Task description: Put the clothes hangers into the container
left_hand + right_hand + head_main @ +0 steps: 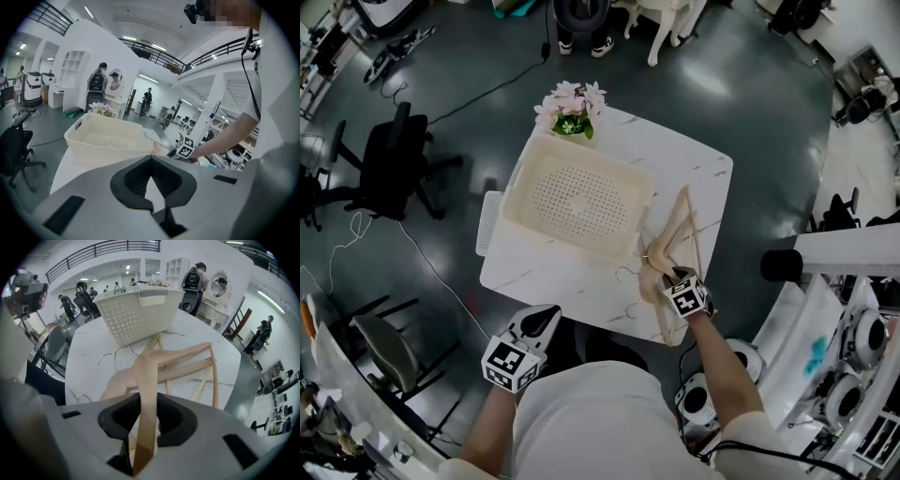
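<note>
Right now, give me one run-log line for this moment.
right gripper: shut on wooden hanger | left gripper: shut, empty | basket: empty | other hangers: on table

On table (553, 277), hangers (670, 267) lie right of container (581, 199).

The head view looks steeply down on the whole table (694, 178) from above. Both gripper views sit low at its near side, face far, and share the basket (112, 152) with it.

One basket (581, 197), one flower bunch (572, 108), one table (553, 272), two claws (547, 317) (672, 277), at least three wooden hangers (668, 246).
</note>
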